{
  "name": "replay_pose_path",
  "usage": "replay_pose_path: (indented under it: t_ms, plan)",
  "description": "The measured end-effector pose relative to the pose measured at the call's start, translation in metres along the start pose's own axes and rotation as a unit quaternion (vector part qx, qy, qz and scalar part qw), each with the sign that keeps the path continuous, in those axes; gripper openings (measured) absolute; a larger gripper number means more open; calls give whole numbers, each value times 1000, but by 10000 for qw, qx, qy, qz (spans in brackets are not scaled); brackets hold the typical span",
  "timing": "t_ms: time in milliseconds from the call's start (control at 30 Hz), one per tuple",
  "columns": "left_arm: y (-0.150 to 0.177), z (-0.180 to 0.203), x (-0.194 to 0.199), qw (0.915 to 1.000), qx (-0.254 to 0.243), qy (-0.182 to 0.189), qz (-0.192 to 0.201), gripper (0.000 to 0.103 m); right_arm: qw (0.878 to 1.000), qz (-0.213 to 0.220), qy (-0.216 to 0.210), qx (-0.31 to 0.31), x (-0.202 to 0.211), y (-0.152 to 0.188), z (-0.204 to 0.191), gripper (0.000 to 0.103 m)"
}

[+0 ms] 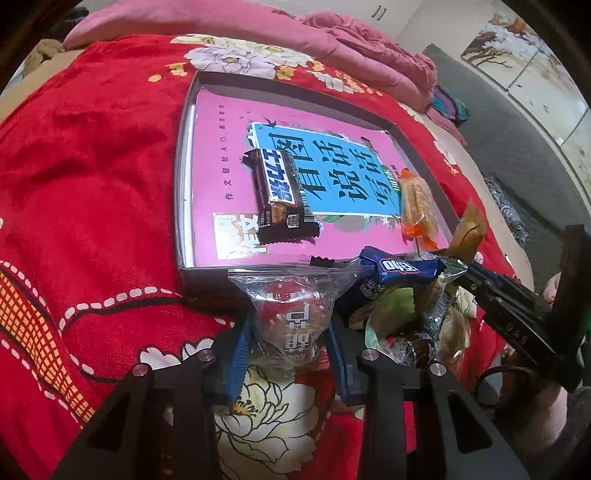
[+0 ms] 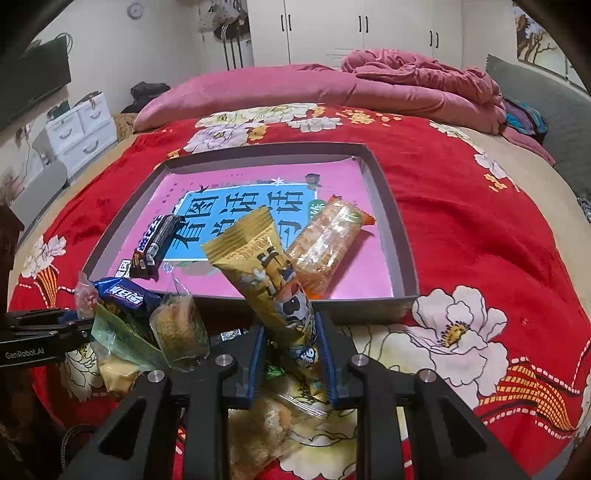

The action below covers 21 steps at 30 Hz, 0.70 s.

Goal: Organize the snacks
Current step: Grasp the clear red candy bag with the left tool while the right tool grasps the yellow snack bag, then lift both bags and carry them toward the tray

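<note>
A shallow grey box (image 1: 186, 155) (image 2: 400, 236) with a pink and blue printed floor lies on the red blanket. In it lie a dark chocolate bar (image 1: 282, 197) (image 2: 155, 242) and an orange-ended clear snack pack (image 1: 417, 203) (image 2: 327, 245). My left gripper (image 1: 290, 328) is shut on a clear packet with a red snack (image 1: 290, 314), just short of the box's near wall. My right gripper (image 2: 290, 339) is shut on a long gold snack packet (image 2: 266, 266) that tilts up over the box's near edge. A pile of loose snacks (image 1: 402, 302) (image 2: 147, 325) lies between the grippers.
A pink quilt (image 2: 332, 88) is bunched at the far side of the bed. White drawers (image 2: 81, 129) and wardrobes (image 2: 351, 29) stand beyond. The right gripper shows in the left wrist view (image 1: 517, 310), the left one at the right wrist view's left edge (image 2: 37, 336).
</note>
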State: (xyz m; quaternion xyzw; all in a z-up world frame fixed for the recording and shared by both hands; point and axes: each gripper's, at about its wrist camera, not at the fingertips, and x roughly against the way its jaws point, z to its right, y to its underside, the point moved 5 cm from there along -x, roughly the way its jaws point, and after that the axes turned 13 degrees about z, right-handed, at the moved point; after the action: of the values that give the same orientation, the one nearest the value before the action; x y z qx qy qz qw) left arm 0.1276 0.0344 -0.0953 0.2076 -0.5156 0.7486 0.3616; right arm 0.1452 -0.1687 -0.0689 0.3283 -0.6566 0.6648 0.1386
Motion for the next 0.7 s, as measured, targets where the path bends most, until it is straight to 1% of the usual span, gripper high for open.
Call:
replay_pose_path:
  t_ms: [67, 167, 300, 467, 700]
  plan:
    - [0, -1, 1, 10000, 2, 14, 5, 38, 10000, 19, -2, -44, 2, -1, 1, 26]
    - [-3, 0, 9, 9999, -27, 76, 116, 37, 9999, 48, 1, -164, 7, -3, 6, 26]
    - [-11, -2, 24, 9990, -90, 120, 409, 37, 9995, 66, 23, -312, 12, -7, 11, 26]
    - [-16, -7, 37, 9980, -151, 99, 607, 37, 9993, 110, -4, -366, 15, -12, 11, 24]
    - [-31, -18, 49, 9959, 77, 121, 892, 37, 9992, 226, -74, -332, 21, -20, 5, 24]
